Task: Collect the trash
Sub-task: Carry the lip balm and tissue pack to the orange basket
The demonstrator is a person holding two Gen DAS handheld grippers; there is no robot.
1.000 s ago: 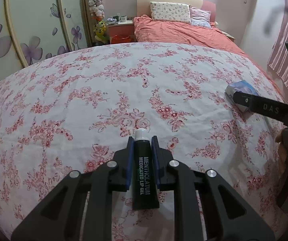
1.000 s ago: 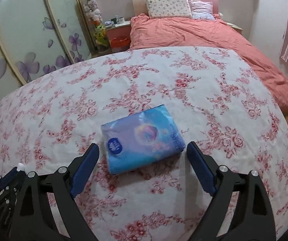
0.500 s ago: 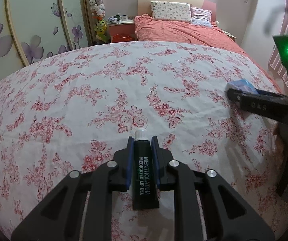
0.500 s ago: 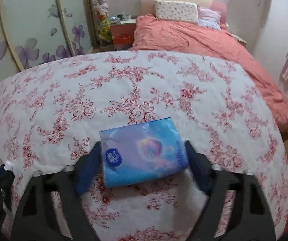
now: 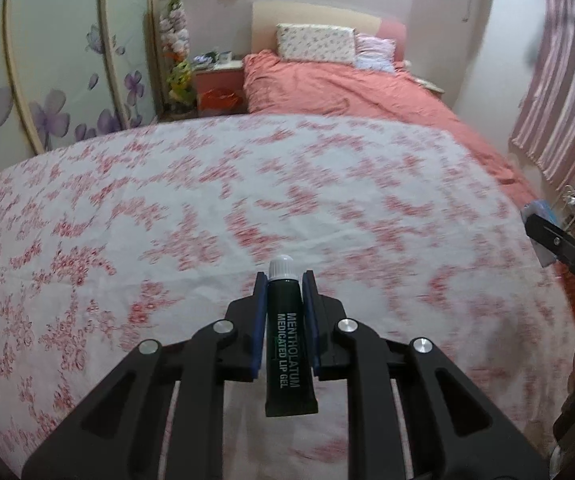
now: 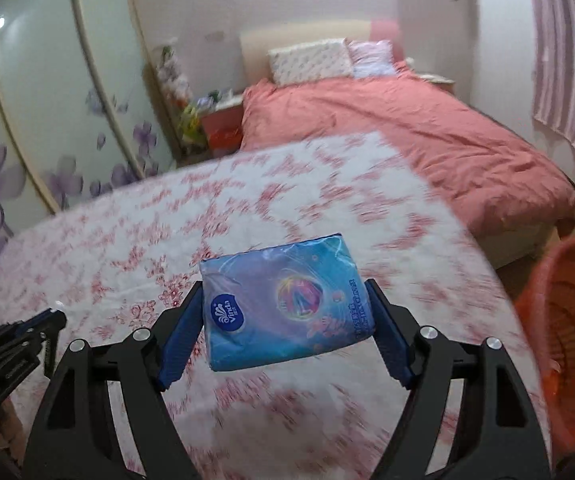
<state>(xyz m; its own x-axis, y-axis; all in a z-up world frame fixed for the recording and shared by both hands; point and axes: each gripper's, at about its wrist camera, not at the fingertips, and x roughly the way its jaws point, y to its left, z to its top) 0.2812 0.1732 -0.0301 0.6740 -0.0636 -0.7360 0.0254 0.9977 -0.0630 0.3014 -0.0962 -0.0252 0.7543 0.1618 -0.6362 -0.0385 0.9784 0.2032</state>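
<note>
My left gripper [image 5: 284, 280] is shut on a dark green lip gel tube [image 5: 287, 332] with a white cap, held above the floral cloth [image 5: 167, 220]. My right gripper [image 6: 285, 292] is shut on a blue tissue pack [image 6: 287, 312] and holds it lifted off the cloth. An orange plastic basket [image 6: 567, 320] stands on the floor at the right of the right wrist view. The left gripper shows at the lower left of that view [image 6: 19, 340]; the right gripper shows at the right edge of the left wrist view [image 5: 559, 244].
The floral cloth covers a round-looking table [image 6: 127, 260]. Behind it is a bed with a salmon cover [image 5: 347, 92] and pillows, a nightstand [image 5: 219, 88], and wardrobe doors with purple flowers [image 5: 47, 80]. Striped curtains [image 5: 559, 80] hang at right.
My right gripper closed on the tissue pack and lifted it off the cloth, swinging right toward the basket. My left gripper rose a little, still holding the tube.
</note>
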